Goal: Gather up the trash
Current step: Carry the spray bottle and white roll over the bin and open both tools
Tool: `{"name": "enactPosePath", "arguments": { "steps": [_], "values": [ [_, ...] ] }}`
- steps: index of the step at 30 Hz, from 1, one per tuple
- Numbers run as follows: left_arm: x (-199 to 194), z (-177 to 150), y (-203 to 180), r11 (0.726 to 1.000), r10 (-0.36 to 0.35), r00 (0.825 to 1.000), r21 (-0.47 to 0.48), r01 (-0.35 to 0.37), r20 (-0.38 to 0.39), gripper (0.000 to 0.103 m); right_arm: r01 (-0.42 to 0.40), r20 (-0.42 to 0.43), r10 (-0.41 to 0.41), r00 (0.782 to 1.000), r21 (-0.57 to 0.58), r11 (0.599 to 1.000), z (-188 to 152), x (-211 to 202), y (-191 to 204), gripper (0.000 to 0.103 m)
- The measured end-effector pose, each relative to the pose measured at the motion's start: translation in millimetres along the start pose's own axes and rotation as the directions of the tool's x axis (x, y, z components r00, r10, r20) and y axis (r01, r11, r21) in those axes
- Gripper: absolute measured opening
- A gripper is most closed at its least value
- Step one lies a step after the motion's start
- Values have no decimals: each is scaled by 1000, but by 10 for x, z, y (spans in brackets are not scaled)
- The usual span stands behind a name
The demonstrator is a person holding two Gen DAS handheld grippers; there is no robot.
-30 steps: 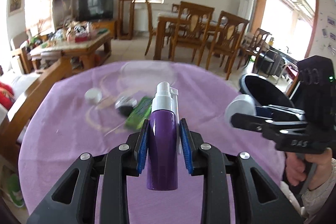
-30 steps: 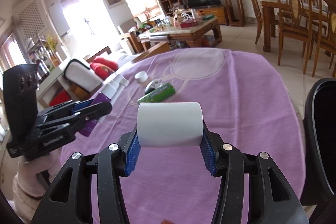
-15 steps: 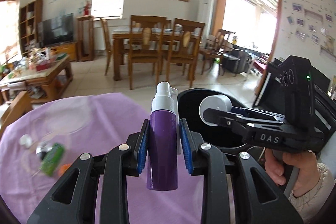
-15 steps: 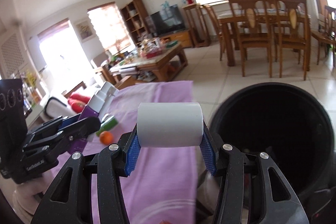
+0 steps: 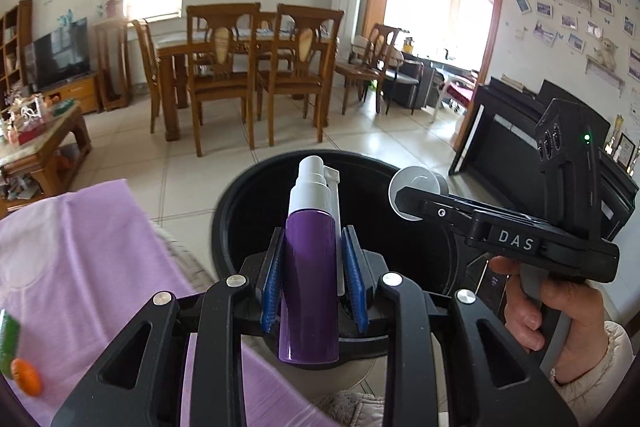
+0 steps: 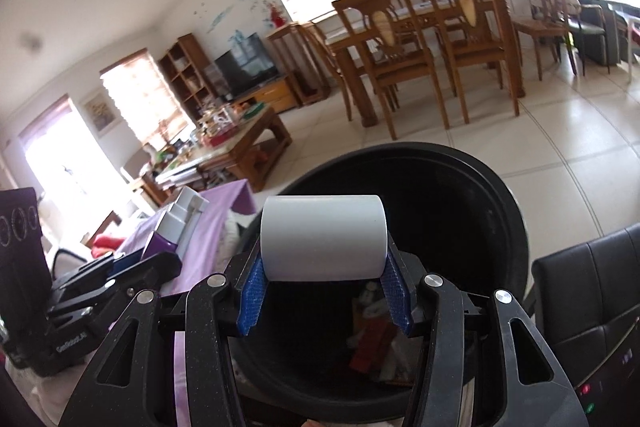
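Left tongs (image 5: 312, 283) clamp purple spray bottle (image 5: 310, 279), right tongs (image 6: 323, 297) clamp white roll (image 6: 323, 237) over black bin (image 6: 508, 203); off-centre release risks rim bounce.

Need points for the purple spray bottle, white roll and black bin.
purple spray bottle (image 5: 310, 283), left wrist view, middle of purple body.
white roll (image 6: 323, 237), right wrist view, curved side.
black bin (image 6: 508, 203), right wrist view, right rim.

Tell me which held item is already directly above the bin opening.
The white roll in the right gripper; the black bin opens beneath it. The purple spray bottle sits nearer the rim.
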State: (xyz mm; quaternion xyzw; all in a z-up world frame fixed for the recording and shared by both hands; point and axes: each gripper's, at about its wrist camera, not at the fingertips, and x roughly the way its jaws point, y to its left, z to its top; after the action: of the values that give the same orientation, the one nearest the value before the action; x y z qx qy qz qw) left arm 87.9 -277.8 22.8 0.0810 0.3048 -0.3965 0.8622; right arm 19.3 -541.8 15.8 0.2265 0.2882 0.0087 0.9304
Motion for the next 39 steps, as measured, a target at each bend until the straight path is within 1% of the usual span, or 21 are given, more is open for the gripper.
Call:
{"name": "enactPosePath", "arguments": {
  "steps": [6,12,18,21,29,31,32,33,34,35,37,38,39],
  "values": [
    [228,-32,-18,1000,-12,999,4,13,-50,29,13,-11,-13,1000,41,999,-69,107,-257,51],
    [301,-42,-52,1000,-11,998,5,11,-69,29,18,-23,-17,1000,65,998,-40,240,-393,51],
    [370,-41,-65,1000,0,997,19,1,-82,29,33,-22,-31,999,60,998,-60,284,-374,51],
    [386,-60,-34,1000,-13,996,6,13,-91,29,34,-22,-32,999,62,998,-44,303,-378,51],
    [338,-35,-86,1000,12,997,25,-10,-77,31,37,-23,-36,999,64,997,-52,359,-355,51],
    [291,-35,-95,999,28,997,28,-26,-73,37,34,-22,-33,999,64,997,-60,348,-348,53],
    [268,-35,-88,999,31,997,28,-29,-68,47,34,-21,-32,999,64,997,-65,346,-339,58],
    [216,-38,-90,999,38,998,29,-36,-54,59,38,-17,-37,999,66,997,-69,339,-323,65],
    [189,-41,-93,999,46,998,32,-44,-45,65,38,-13,-37,999,68,997,-66,340,-322,67],
    [130,-45,-99,998,58,998,37,-57,-28,69,34,-8,-34,999,69,997,-65,329,-297,67],
    [59,-47,-103,997,56,998,44,-55,-23,69,35,0,-35,999,63,997,-60,306,-248,67],
    [17,-53,-98,997,61,998,46,-60,-21,71,35,4,-35,999,57,998,-64,295,-202,67],
    [-34,-65,-84,997,69,997,47,-68,-17,79,32,5,-33,999,51,998,-65,288,-158,69]
  ]
}}
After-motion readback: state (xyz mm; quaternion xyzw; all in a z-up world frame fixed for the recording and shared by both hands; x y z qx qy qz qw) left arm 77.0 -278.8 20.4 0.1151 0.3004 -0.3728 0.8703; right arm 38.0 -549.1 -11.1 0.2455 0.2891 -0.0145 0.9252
